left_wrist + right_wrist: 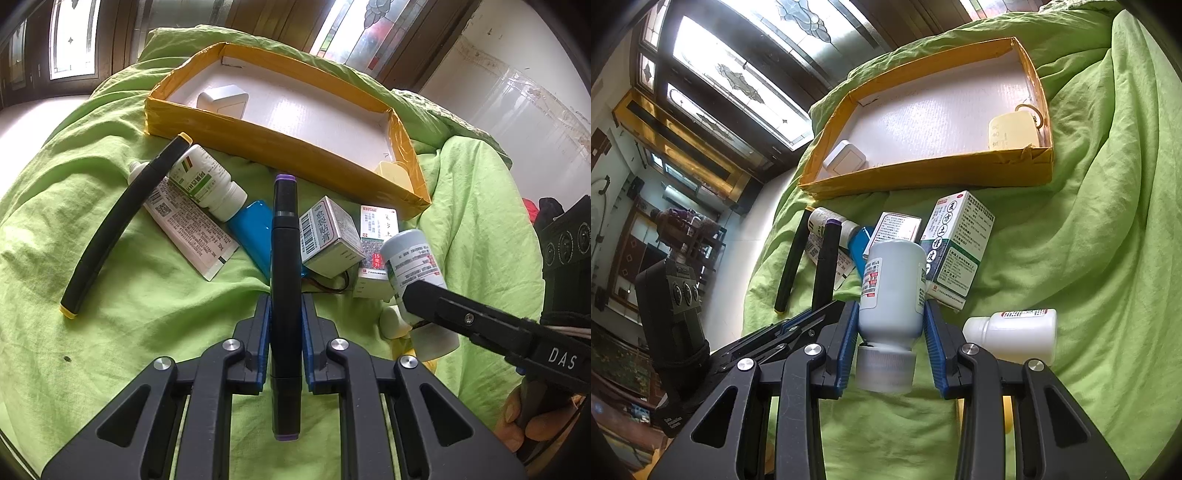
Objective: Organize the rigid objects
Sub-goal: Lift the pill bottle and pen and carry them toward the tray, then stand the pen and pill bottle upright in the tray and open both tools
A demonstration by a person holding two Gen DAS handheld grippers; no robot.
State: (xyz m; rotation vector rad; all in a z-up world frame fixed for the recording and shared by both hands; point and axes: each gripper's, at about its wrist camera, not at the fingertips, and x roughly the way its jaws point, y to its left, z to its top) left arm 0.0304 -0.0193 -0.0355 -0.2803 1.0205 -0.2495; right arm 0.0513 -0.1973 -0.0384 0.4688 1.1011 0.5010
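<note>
Purple-capped marker (285, 258) is clamped in the left gripper (285, 314), pale bottle (891, 288) in the right gripper (891, 332), medicine boxes (328, 236) crowding ahead.

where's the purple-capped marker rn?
Clamped in the left tongs, the purple-capped marker points at the yellow tray, above the blue case and beside the grey box.

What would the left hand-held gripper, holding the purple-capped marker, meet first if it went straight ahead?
Probably the near wall of the yellow tray: the left hand-held gripper points its purple-capped marker that way. Depth is unclear.
</note>
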